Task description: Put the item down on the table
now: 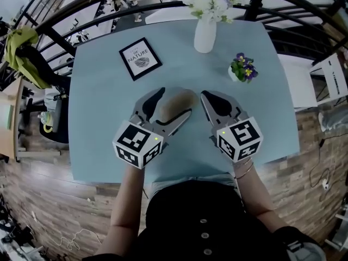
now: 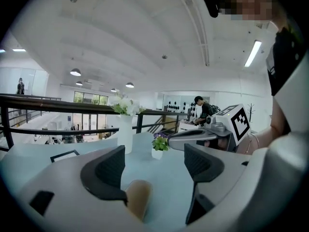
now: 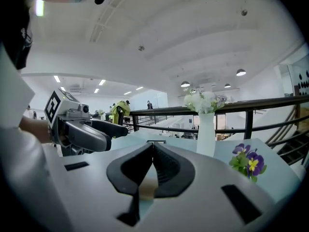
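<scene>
A brown oval item [image 1: 175, 103] lies on the light blue table [image 1: 103, 118] in the head view. My left gripper [image 1: 174, 102] is open with one jaw on each side of the item and not pressing on it. In the left gripper view the item [image 2: 137, 202] shows low down under the left jaw, and the left gripper [image 2: 154, 153] stands wide open. My right gripper [image 1: 205, 94] hangs just right of the item with its jaws shut together and nothing held. Its own view shows the right gripper [image 3: 153, 146] shut, with a tan sliver visible below the jaws.
A white vase of flowers [image 1: 205, 34] stands at the table's far edge. A framed print [image 1: 140, 57] lies at the far left, and a small pot of purple flowers [image 1: 242, 68] sits at the far right. A dark railing [image 1: 81, 7] runs behind the table.
</scene>
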A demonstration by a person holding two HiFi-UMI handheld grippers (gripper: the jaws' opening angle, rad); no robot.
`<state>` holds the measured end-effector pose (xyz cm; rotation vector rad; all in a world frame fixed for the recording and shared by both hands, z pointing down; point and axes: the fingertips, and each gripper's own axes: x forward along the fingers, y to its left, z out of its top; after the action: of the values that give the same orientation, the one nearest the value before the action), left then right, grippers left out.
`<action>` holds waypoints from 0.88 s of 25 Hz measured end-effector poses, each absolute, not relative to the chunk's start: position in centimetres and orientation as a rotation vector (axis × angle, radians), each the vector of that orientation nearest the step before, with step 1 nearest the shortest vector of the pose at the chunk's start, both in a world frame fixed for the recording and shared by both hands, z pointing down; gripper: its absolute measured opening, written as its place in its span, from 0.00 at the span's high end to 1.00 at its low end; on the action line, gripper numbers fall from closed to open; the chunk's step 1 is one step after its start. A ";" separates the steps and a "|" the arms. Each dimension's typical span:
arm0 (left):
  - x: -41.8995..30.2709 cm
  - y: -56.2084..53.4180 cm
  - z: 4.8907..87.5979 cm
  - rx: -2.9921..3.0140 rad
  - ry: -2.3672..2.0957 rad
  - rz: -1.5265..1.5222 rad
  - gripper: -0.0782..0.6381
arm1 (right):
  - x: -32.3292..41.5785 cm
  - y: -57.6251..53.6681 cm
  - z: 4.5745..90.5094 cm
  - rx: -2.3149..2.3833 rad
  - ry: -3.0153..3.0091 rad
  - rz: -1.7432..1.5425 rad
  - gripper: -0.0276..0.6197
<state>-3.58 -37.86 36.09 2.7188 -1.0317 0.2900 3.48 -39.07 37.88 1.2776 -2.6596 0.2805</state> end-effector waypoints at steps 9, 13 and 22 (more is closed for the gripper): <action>-5.2 -35.1 35.0 2.654 -1.114 0.063 0.33 | 1.1 -36.5 36.7 1.202 -2.718 0.209 0.95; -5.8 -34.2 34.0 2.665 -1.159 -0.017 0.34 | 0.5 -35.6 36.6 1.192 -2.721 0.203 0.95; -7.6 -32.7 33.6 2.624 -1.293 -0.067 0.54 | -0.4 -34.2 36.9 1.179 -2.725 0.218 0.95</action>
<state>-7.56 -32.71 33.59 2.6239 -1.2926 -0.0673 -0.41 -34.17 36.93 1.1793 -2.7246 0.2181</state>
